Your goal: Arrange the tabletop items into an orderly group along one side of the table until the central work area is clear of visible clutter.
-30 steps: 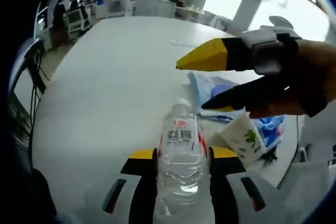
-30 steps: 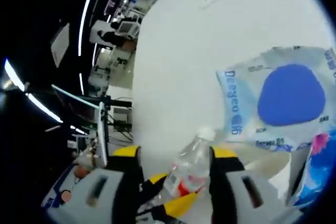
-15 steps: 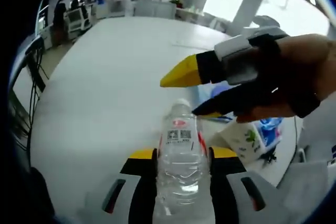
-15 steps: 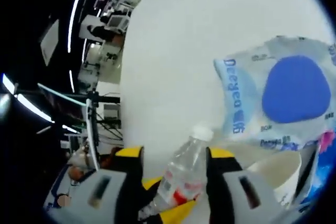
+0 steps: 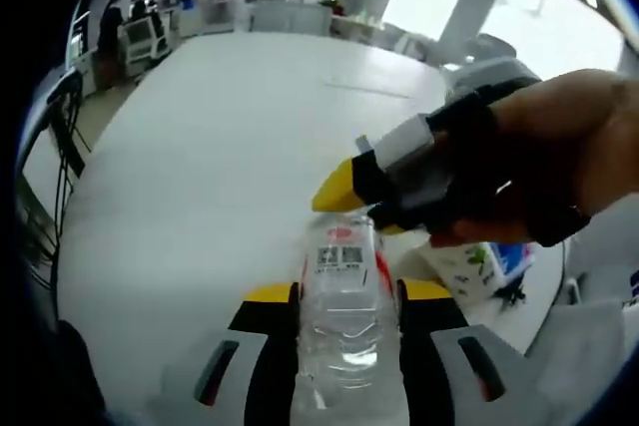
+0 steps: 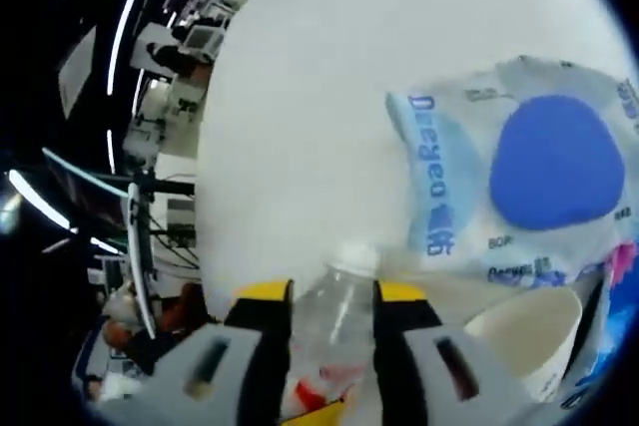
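A: Water bottle (image 5: 344,316), clear ribbed plastic, sits clamped between my left gripper (image 5: 344,294) jaws over the white table (image 5: 200,147). My right gripper (image 6: 330,292) pinches its neck under the white cap (image 6: 349,255).

B: Anything else?

A: Crinkly wipes pack (image 6: 529,177) with blue oval, then a paper cup (image 6: 519,341); contents hidden.

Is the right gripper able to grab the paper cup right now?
Probably not: the right gripper has its jaws closing around the water bottle; the paper cup sits just beside it.
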The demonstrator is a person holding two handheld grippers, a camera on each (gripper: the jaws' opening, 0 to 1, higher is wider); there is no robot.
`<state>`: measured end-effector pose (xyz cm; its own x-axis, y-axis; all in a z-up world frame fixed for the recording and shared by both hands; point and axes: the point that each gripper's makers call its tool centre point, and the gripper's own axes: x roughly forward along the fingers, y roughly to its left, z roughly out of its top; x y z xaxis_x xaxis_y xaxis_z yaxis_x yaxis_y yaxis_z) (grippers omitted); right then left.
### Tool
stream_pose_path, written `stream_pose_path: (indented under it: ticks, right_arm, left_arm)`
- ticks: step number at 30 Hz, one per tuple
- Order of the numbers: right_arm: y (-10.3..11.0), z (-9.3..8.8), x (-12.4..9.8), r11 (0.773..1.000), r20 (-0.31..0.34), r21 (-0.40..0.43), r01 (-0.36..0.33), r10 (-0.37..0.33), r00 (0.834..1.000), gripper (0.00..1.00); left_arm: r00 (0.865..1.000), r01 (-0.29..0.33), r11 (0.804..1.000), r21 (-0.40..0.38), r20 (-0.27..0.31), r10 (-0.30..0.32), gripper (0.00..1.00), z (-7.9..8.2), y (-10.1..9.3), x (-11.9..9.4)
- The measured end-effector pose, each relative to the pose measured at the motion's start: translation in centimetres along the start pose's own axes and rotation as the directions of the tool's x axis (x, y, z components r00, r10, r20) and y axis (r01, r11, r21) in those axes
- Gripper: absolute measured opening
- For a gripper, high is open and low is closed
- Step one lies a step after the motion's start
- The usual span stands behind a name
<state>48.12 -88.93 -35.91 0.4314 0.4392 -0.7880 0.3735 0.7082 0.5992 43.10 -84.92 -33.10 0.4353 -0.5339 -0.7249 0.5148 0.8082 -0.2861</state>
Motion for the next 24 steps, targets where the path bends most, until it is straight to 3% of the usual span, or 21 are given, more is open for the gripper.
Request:
stream_pose_path:
  ticks: [1,3,11,20,24]
  right_arm:
    - [0.2,-0.4,0.0,0.997,-0.004,0.077,-0.006,0.006,1.000,0.26]
    - [-0.2,-0.5,-0.2,0.994,0.003,0.108,-0.017,0.017,1.000,0.23]
    - [0.3,-0.1,-0.8,0.989,0.022,0.123,-0.078,0.076,0.997,0.17]
    - [3.2,1.8,-3.5,0.984,0.109,0.012,-0.179,0.177,0.978,0.15]
    - [5.0,2.3,-5.3,0.968,0.157,-0.154,-0.200,0.224,0.962,0.15]
  left_arm:
    - [1.000,-0.001,1.000,0.001,0.000,0.001,0.34,0.0,0.0,0.0]
    - [1.000,-0.002,1.000,0.002,-0.002,0.002,0.34,-0.2,0.1,0.0]
    - [1.000,0.000,1.000,-0.014,0.004,0.000,0.33,-0.2,0.3,-0.1]
    - [0.999,0.028,0.999,-0.019,0.047,-0.027,0.33,0.9,-0.2,-0.9]
    - [0.997,0.040,0.999,-0.005,0.068,-0.039,0.32,1.4,-0.5,-1.2]
